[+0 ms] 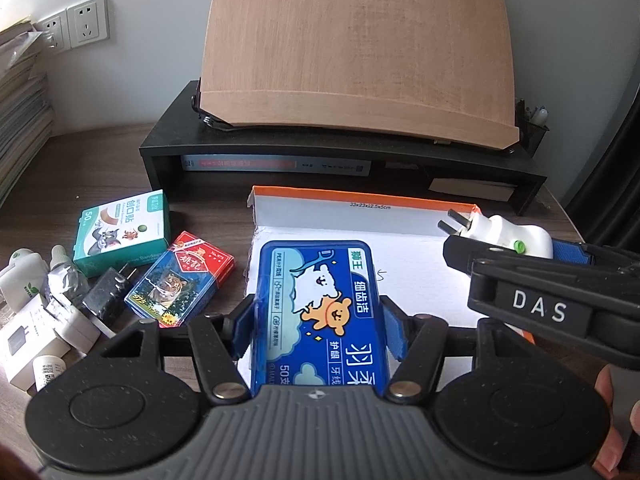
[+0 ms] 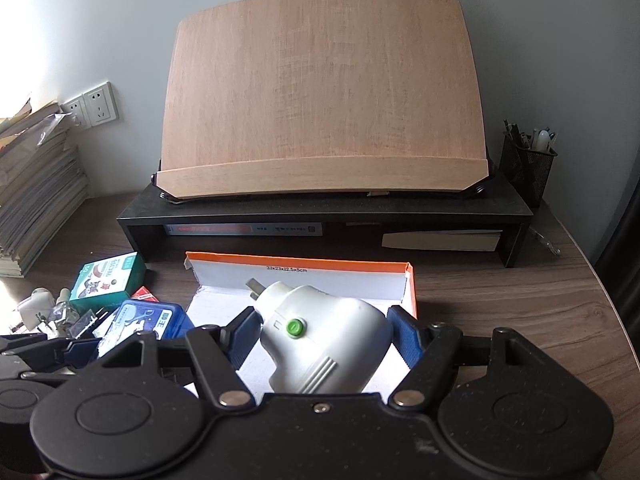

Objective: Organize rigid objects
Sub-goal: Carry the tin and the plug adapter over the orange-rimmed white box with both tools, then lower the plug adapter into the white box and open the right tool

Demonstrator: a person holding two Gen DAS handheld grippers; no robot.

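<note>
left gripper (image 1: 320,320): clamped on one blue rectangular floss-pick case (image 1: 320,300), over one orange-edged white cardboard box (image 1: 400,216) | right gripper (image 2: 326,332): clamped on one white plug-in lamp with green button (image 2: 320,336), over same box | desk beside box: one green carton (image 1: 124,228), one red-blue card pack (image 1: 180,276), one black charger (image 1: 106,288)

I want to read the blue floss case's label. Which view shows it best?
Left wrist: the blue floss case fills the centre, label facing the camera. The right wrist view shows only a corner at its left.
</note>
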